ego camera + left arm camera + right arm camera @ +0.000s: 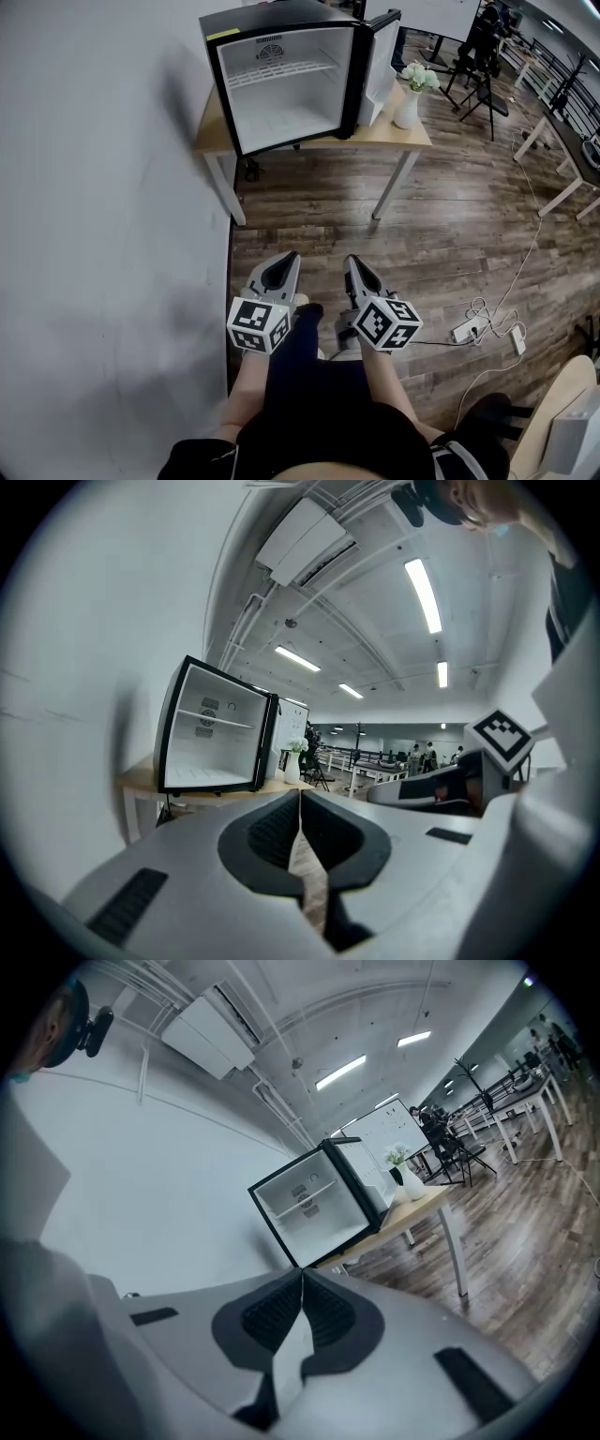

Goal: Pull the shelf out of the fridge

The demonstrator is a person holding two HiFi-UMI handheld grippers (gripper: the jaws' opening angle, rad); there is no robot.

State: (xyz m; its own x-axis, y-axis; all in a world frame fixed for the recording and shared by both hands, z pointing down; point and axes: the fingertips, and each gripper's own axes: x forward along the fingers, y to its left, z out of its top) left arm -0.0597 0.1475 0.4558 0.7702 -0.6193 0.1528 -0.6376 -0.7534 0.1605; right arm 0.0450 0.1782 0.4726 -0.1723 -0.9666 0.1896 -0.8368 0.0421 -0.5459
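A small black fridge (281, 80) stands open on a wooden table (394, 136), its door (380, 66) swung to the right. Inside, a white wire shelf (281, 70) sits across the upper half; the same shelf (217, 721) shows in the left gripper view and, as a thin shelf (302, 1192), in the right gripper view. My left gripper (289, 255) and right gripper (351, 260) are held low near the person's legs, far in front of the fridge. Both are shut with nothing between the jaws.
A white vase of flowers (412, 94) stands on the table right of the fridge door. A white wall (103, 234) runs along the left. A power strip and cables (478, 328) lie on the wood floor at right. Desks, chairs and stands fill the far right.
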